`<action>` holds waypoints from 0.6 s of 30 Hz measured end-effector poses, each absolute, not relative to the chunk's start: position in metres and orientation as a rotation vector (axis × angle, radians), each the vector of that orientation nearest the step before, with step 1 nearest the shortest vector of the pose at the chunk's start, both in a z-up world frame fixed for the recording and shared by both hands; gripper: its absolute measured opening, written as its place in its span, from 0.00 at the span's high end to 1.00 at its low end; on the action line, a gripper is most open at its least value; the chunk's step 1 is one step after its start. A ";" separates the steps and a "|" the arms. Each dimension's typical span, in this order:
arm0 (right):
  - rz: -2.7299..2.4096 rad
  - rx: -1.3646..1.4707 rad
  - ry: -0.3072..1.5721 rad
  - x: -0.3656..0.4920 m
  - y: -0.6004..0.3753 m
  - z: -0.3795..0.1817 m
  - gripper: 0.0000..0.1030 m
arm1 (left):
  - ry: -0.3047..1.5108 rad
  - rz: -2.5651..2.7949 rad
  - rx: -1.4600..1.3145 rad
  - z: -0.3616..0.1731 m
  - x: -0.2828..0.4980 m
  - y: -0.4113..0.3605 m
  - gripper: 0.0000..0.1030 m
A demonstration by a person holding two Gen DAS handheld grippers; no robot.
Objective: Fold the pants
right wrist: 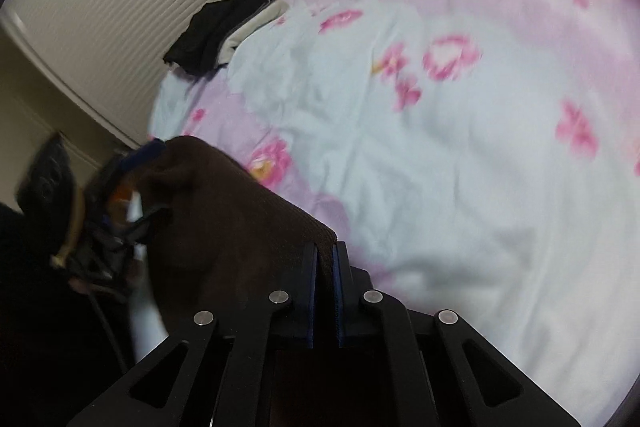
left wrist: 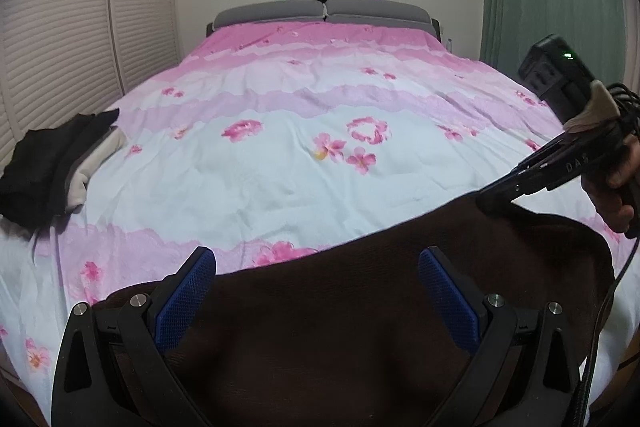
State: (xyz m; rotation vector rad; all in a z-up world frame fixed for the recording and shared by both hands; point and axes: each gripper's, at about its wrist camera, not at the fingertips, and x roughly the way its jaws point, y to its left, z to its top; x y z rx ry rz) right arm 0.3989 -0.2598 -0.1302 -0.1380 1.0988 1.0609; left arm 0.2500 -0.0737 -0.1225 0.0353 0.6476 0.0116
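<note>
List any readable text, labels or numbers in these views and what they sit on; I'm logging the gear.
"DAS": raised letters on the black body of the right gripper, seen from the left wrist view; anything after those letters is hidden.
Nothing else is readable: the brown pants and the floral bedspread carry no text.

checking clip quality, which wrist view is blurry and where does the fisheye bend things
Left wrist view: sharp, dim even light, bed bulges, shutter doors curve. Right wrist view: motion-smeared flowers, soft brown pants, only the right gripper crisp.
</note>
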 end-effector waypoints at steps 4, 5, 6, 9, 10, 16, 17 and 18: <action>0.977 -0.224 1.149 0.403 -0.248 -0.164 0.92 | 0.670 0.024 0.050 -0.130 0.253 -0.074 0.00; 0.958 -0.243 1.164 0.404 -0.244 -0.173 0.91 | 0.675 0.027 0.056 -0.132 0.254 -0.072 0.00; 0.944 -0.241 1.169 0.405 -0.242 -0.176 0.90 | 0.681 0.030 0.061 -0.134 0.254 -0.072 0.00; 0.868 -0.208 1.148 0.407 -0.246 -0.174 0.81 | 0.707 0.036 0.072 -0.142 0.256 -0.071 0.00; 0.828 -0.204 1.128 0.407 -0.249 -0.170 0.79 | 0.712 0.038 0.070 -0.143 0.255 -0.070 0.00; 0.678 -0.040 0.985 0.376 -0.283 -0.133 0.77 | 0.713 0.072 0.055 -0.141 0.238 -0.053 0.00; 0.657 -0.036 0.963 0.366 -0.284 -0.128 0.77 | 0.707 0.078 0.056 -0.139 0.234 -0.050 0.00; 0.621 -0.032 0.935 0.351 -0.285 -0.123 0.77 | 0.703 0.081 0.056 -0.138 0.230 -0.047 0.00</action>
